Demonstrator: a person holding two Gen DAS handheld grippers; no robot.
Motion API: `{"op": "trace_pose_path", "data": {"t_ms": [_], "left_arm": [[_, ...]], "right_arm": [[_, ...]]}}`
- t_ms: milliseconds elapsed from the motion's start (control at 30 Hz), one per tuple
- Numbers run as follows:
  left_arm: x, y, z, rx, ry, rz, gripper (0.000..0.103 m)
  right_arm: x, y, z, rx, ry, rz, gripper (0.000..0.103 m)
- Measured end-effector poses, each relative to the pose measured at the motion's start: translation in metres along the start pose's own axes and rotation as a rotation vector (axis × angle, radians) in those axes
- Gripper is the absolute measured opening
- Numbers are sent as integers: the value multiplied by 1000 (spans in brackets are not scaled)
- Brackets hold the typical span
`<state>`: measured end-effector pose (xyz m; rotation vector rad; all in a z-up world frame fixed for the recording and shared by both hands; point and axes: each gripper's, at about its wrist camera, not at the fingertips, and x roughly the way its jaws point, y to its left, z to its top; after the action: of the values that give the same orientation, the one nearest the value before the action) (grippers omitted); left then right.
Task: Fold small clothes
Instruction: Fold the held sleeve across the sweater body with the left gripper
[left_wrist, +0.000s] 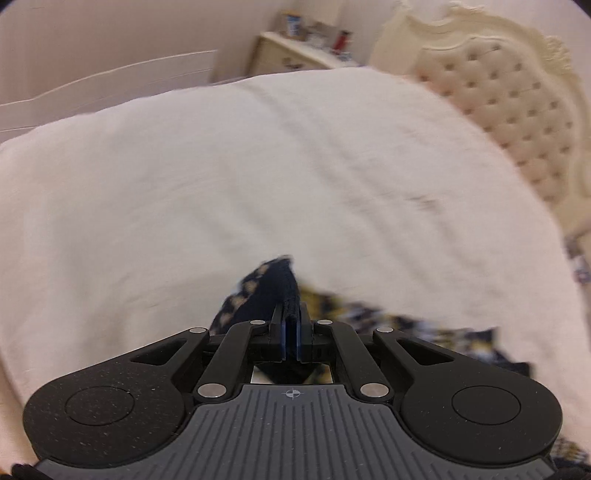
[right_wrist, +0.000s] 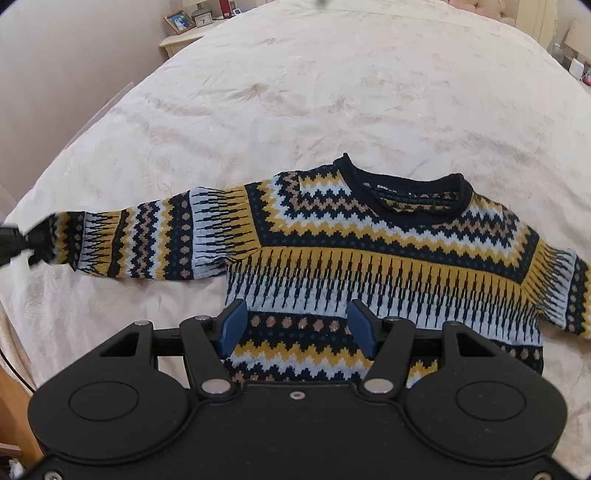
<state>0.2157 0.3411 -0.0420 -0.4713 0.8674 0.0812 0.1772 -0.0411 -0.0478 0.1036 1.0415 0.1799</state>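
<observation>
A small knit sweater (right_wrist: 369, 251) with navy, yellow, white and tan zigzag bands lies flat on the bed, front up, collar away from me, left sleeve (right_wrist: 147, 240) stretched out to the left. My left gripper (left_wrist: 291, 314) is shut on the navy cuff (left_wrist: 266, 291) of that sleeve; it shows in the right wrist view (right_wrist: 14, 240) at the sleeve's end. My right gripper (right_wrist: 295, 325) is open and empty, hovering just above the sweater's lower body. The left wrist view is motion-blurred.
The cream bedspread (right_wrist: 295, 92) covers the bed all around the sweater. A tufted headboard (left_wrist: 517, 110) stands at the right in the left wrist view. A nightstand (right_wrist: 184, 33) with a photo frame and clock stands at the far left beyond the bed.
</observation>
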Motion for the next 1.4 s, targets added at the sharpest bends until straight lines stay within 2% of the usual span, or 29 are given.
{"op": "trace_pose_path", "data": {"t_ms": [200, 333, 467, 767, 933, 1100, 1167, 1233, 1400], "left_arm": [[-10, -86, 15, 79, -18, -161, 4], [-1, -153, 4, 119, -13, -228, 4], [17, -221, -22, 176, 9, -276, 4], [68, -323, -96, 226, 99, -349, 4], [90, -362, -135, 270, 151, -357, 4], [99, -385, -157, 310, 192, -349, 6], [100, -390, -162, 325, 208, -360, 13], [95, -392, -165, 341, 213, -379, 26], [81, -388, -171, 400, 211, -374, 35]], "right_arm": [[-8, -31, -7, 29, -25, 43, 64], [-13, -64, -15, 44, -32, 71, 64], [-21, -104, -25, 69, -45, 84, 64], [-30, -190, -46, 113, -46, 81, 64], [-35, -221, -58, 126, -24, 63, 64], [-34, -239, -68, 158, -3, 58, 64], [-32, -241, -70, 162, 8, 58, 64], [-30, -240, -72, 159, 14, 56, 64], [-23, -238, -70, 155, 12, 57, 64]]}}
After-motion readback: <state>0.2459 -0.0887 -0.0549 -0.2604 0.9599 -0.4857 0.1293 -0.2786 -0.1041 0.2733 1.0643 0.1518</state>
